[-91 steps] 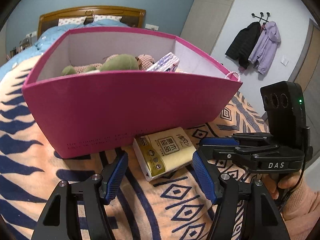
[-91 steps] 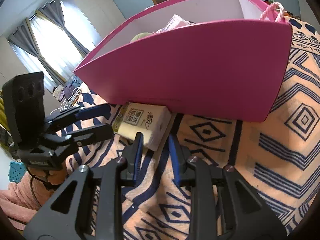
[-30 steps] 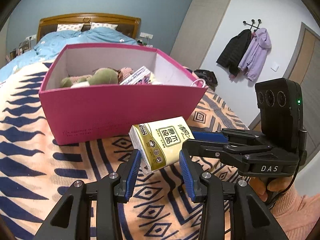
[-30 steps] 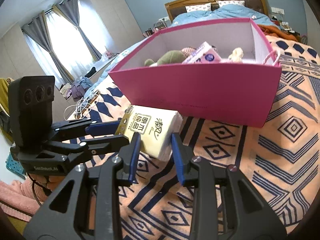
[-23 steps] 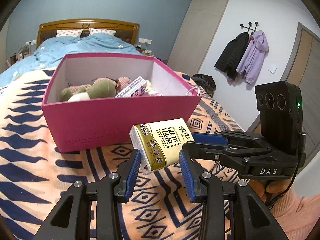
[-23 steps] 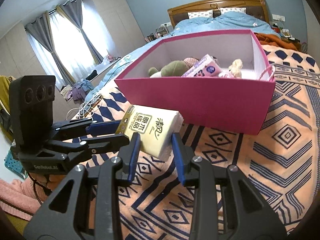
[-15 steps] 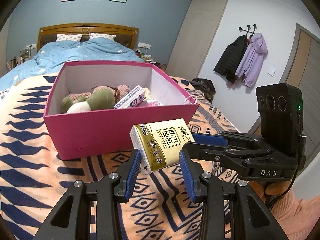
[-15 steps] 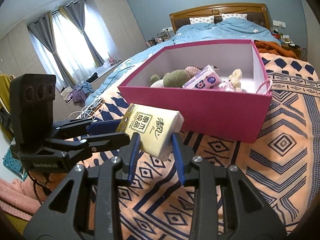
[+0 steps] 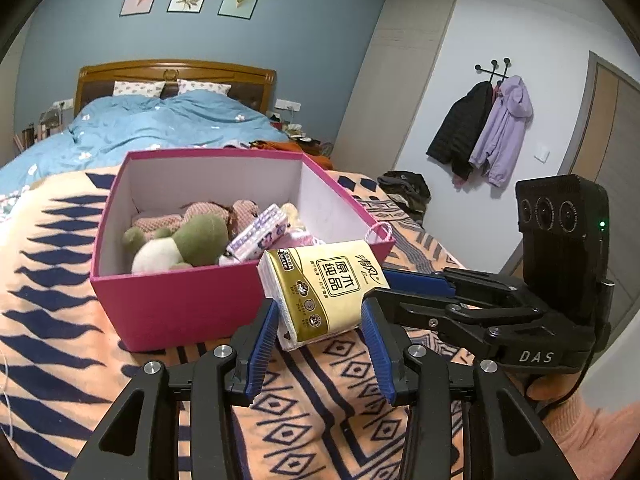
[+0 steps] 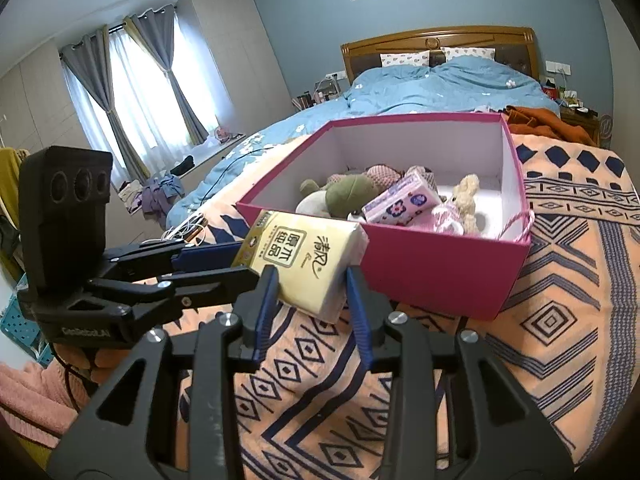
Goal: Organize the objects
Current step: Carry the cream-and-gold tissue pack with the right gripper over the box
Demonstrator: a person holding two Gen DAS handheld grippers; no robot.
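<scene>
The yellow tissue pack (image 9: 324, 286) hangs in the air between my two tongs, lifted off the patterned blanket (image 9: 60, 320) and sitting just short of the near wall of the pink box (image 9: 176, 304). From my left gripper (image 9: 320, 330) I see the pack between the blue pads, one at its 8 o'clock and one at its 4 o'clock. The left pad touches its corner; whether the right one presses in I cannot tell, so I won't swear this tong bears any load. From my right gripper (image 10: 310, 298) the pack (image 10: 304, 258) sits wedged between the pads at 7 and 5 o'clock, and these jaws look closed onto it. In that same view the other tong reaches in from 9 o'clock, its blue tips at the pack's far end.

The box lies at 12 o'clock of the pack, open-topped, on the blanket. Inside are a green and white plush toy (image 10: 344, 196), a pinkish knitted plush (image 9: 240, 214), a pink floral packet (image 10: 404, 200) leaning across the middle, and a small cream bear (image 10: 466, 196) towards 2 o'clock.

I judge the sorting well on: several things are boxed. This pack is lifted but not yet over the rim. Left to do: carry it forward, up over the wall, and let it go in the free room.
</scene>
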